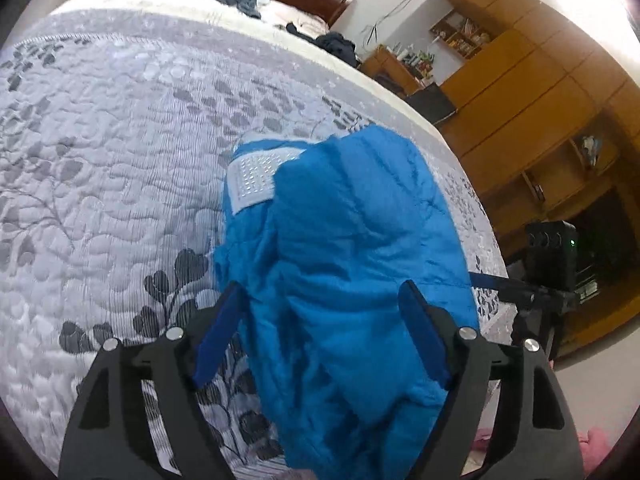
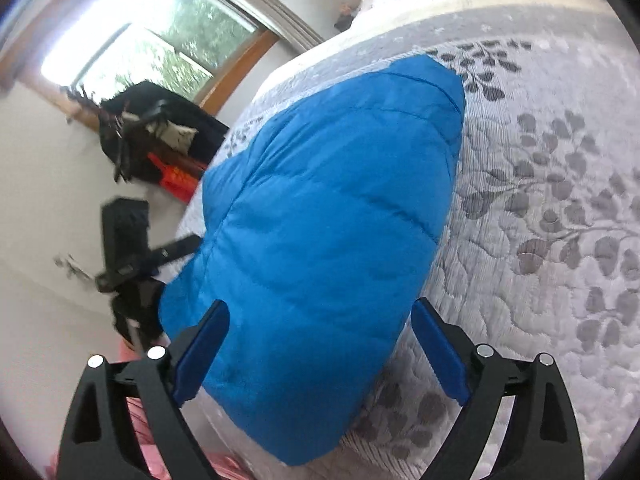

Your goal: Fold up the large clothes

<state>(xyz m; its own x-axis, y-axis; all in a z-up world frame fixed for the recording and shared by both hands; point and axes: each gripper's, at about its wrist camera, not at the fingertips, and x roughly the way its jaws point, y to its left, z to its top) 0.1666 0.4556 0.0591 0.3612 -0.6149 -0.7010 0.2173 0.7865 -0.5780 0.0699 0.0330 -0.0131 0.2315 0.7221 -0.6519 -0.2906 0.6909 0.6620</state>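
**Risk of unfolding: blue padded jacket between spread fingers**

The left gripper (image 1: 320,300) is held open, the blue padded jacket (image 1: 344,248) bulging between its fingers, ungripped. The right gripper (image 2: 320,320) is likewise open over the bundle on the quilted bedspread (image 2: 540,200). Springy padding may reopen the fold. On the white patch (image 1: 252,178), no writing can be read.

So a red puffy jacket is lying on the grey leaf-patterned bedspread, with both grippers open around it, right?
Not quite: the puffy jacket is blue, not red, as the right wrist view shows plainly. The rest holds: it lies on the grey leaf-patterned bedspread, and the left gripper and right gripper are both open around it.
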